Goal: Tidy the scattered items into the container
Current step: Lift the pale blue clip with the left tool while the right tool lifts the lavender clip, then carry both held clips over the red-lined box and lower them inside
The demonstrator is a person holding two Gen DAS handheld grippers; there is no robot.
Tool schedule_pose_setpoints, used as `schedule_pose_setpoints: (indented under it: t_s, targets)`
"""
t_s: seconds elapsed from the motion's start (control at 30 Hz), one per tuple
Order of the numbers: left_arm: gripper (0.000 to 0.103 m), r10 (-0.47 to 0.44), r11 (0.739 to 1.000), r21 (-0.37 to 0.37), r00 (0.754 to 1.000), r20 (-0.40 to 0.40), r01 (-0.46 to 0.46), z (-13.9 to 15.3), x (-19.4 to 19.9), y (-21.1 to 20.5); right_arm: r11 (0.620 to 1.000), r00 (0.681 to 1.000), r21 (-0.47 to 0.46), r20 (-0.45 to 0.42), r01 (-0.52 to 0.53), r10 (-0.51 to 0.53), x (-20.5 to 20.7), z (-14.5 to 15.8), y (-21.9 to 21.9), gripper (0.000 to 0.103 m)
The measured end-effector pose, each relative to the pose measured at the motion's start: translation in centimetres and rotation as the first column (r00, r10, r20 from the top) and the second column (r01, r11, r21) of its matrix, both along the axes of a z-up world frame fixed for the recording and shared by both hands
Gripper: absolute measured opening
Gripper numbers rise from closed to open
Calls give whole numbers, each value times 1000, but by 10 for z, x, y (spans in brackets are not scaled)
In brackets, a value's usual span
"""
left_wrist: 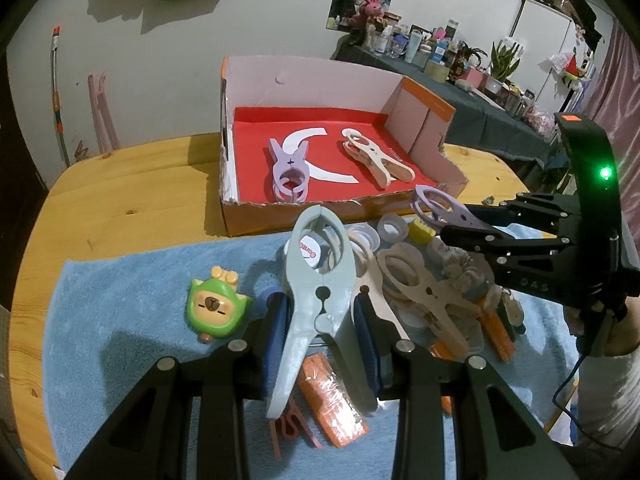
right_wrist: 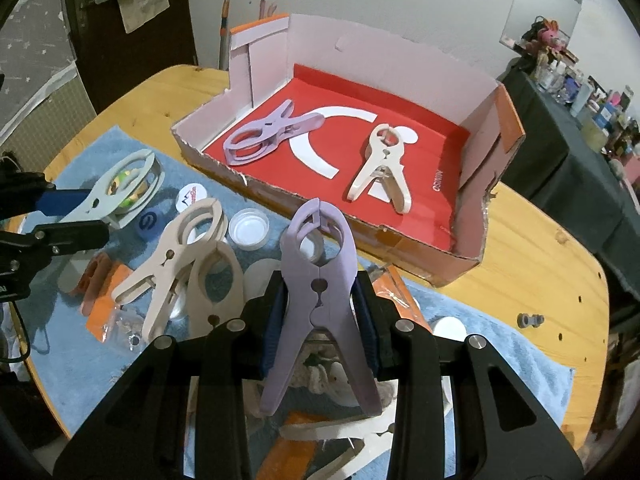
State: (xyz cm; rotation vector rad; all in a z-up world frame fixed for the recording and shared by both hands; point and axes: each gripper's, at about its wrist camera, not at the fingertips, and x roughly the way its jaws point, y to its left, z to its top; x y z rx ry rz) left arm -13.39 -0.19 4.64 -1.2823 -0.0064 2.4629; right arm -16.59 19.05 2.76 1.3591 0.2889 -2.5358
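Step in hand, by my reading: both clips are picked and ready to carry; two clips already lie in the cardboard box [left_wrist: 424,120].

Left gripper [left_wrist: 322,312]: your blue pads pinch the grey-blue clip [left_wrist: 318,276] at its waist, jaws narrow, ring end pointing at the box. It hangs above the blue towel [left_wrist: 120,320], near the green toy [left_wrist: 218,306].

Right gripper [right_wrist: 320,300]: jaws nearly closed on the lilac clip [right_wrist: 318,264], held the same way, just short of the box's torn front wall.

Next move likely calls for carrying each clip over that wall, then spreading the jaws above bare red floor, clear of the lilac [right_wrist: 266,136] and cream [right_wrist: 380,168] clips inside.
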Motion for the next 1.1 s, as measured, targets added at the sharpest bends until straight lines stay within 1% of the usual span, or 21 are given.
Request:
schedule_pose_setpoints:
  t_s: [0.23,0.6,0.83,1.1]
  targets:
    - [36,1,1000,9,1000,-9,-1,6,-4,2,1000,999,-11,-32,10,-10,4,14,5,32]
    - [36,-18,1000,15,999,-35,18,21,-23,16,999,997,-27,-67,34,-36,-3,35,12,32]
    - [36,-41,999,8,998,-47,41,31,-44,29,998,995,-41,-80,52,-55,-15,47,20,32]
    - [36,-54,999,-12,997,-63,53,36,-68,47,996,994,-41,-74,78,-81,-37,50,31,32]
